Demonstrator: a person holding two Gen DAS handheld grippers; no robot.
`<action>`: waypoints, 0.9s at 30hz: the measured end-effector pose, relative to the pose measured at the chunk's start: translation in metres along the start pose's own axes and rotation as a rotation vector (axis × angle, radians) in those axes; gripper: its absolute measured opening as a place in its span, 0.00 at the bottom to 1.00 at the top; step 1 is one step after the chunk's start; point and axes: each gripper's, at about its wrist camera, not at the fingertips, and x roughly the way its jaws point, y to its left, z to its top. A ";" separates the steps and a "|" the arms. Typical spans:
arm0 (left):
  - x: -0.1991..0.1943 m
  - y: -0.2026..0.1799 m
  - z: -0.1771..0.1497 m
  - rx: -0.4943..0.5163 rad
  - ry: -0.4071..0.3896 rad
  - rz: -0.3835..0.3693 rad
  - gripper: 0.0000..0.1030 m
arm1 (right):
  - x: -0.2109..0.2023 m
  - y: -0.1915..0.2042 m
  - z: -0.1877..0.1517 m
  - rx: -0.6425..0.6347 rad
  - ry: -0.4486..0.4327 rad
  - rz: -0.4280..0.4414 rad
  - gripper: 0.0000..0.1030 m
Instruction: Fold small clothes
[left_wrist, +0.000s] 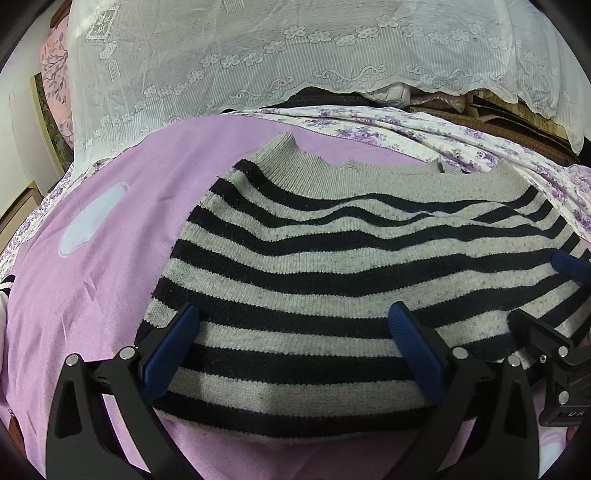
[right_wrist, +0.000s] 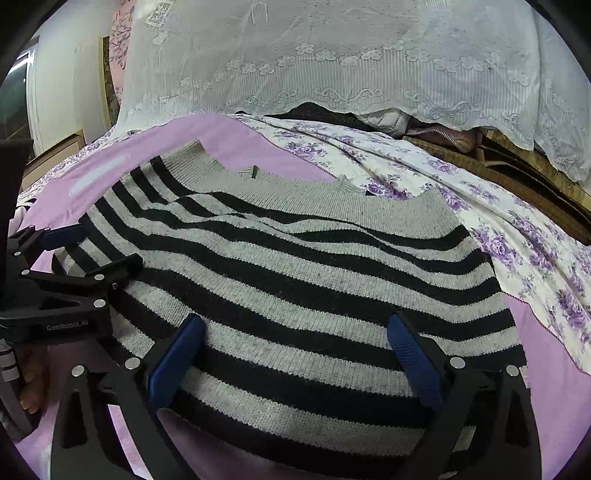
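A grey sweater with black stripes (left_wrist: 332, 266) lies spread on a pink sheet (left_wrist: 92, 295), its grey ribbed hem at the far side. It also shows in the right wrist view (right_wrist: 295, 280). My left gripper (left_wrist: 293, 317) is open, its blue fingers wide apart over the sweater's near left part. My right gripper (right_wrist: 295, 328) is open over the near right part. Each gripper shows at the edge of the other's view: the right one (left_wrist: 554, 295), the left one (right_wrist: 74, 251). Neither holds cloth.
A purple-flowered white sheet (right_wrist: 480, 221) lies to the right and behind. A white lace cover (left_wrist: 295, 55) hangs over bedding at the back. A pale patch (left_wrist: 92, 218) marks the pink sheet at left. A wooden cabinet (right_wrist: 55, 155) stands far left.
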 end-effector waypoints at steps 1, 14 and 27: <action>0.000 0.000 0.000 0.000 0.000 0.000 0.96 | 0.000 0.000 0.000 0.000 0.000 0.000 0.97; 0.001 -0.001 0.000 -0.004 0.003 -0.005 0.96 | 0.000 0.001 -0.003 0.004 0.000 0.001 0.97; 0.001 0.000 0.000 -0.005 0.003 -0.006 0.96 | -0.001 0.001 -0.003 0.006 -0.001 0.004 0.97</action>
